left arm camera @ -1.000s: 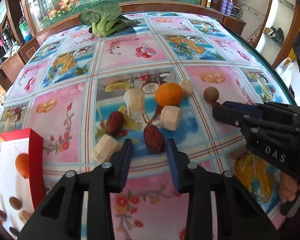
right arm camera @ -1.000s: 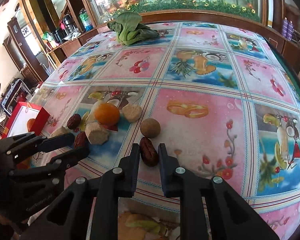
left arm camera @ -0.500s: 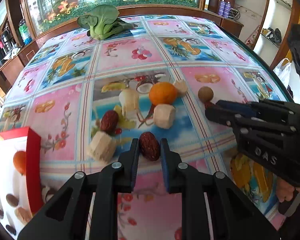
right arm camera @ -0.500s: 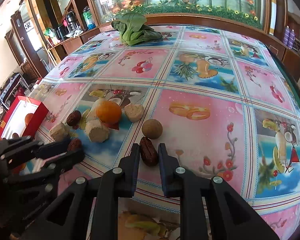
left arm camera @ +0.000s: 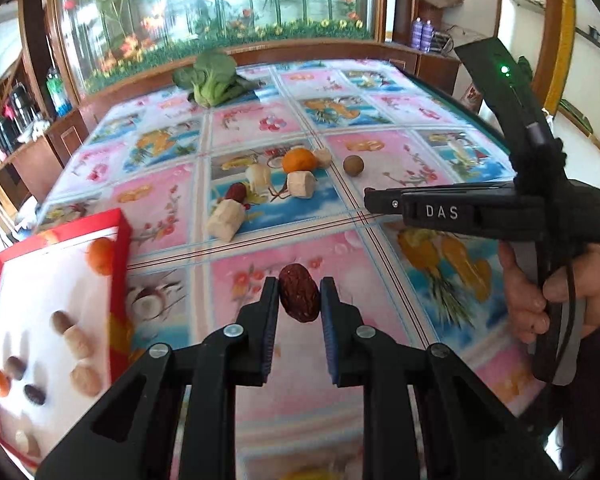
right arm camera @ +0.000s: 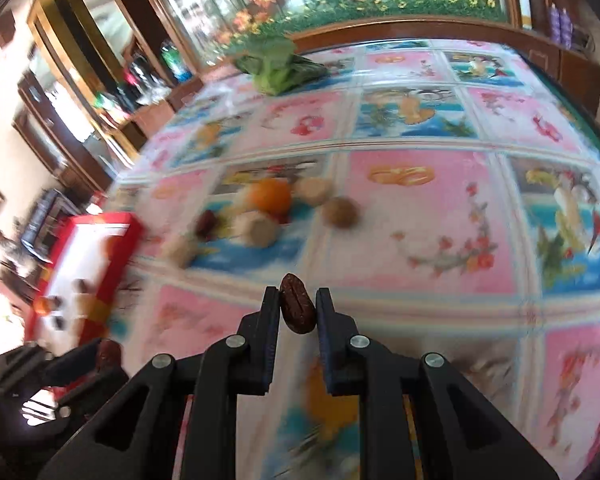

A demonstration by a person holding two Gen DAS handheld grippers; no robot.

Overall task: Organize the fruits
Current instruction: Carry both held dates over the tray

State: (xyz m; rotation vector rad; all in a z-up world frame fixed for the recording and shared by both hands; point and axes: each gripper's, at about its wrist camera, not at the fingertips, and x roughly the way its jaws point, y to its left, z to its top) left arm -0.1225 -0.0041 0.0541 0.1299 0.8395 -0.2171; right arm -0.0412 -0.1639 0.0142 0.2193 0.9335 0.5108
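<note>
- Both dates are now off the surface: a second ago the left gripper's fingers stood apart around a date lying among the fruit, and the right gripper's date was low over the cloth.
- Left wrist view: the left gripper has its fingers clamped on a wrinkled dark-red dried date, held above the pink squares of the fruit-printed plastic-covered surface, with the red-rimmed white cardboard box near on the left.
- Only the date's lower half sits between the pads, so a quick swing toward the box could, I judge, twist it loose onto the cloth.
- That box already holds a small orange and several brown and pale pieces; a careless drop may land on them or bounce off the red rim.
- The black right gripper, carried by a hand, crosses close in front on the right; both heading for one box risks a knock.
- Still on the surface, well apart from the box: a round orange mandarin, pale cut chunks, another red date, a round brown longan.
- Right wrist view: the right gripper has its fingers clamped on a second dark-red dried date, above the surface.
- Heavy blur here suggests fast travel; the date stands tilted between the pads and could slip.
- Low on the left, the left gripper with its date lies between this one and the box, so the path looks crowded.
</note>
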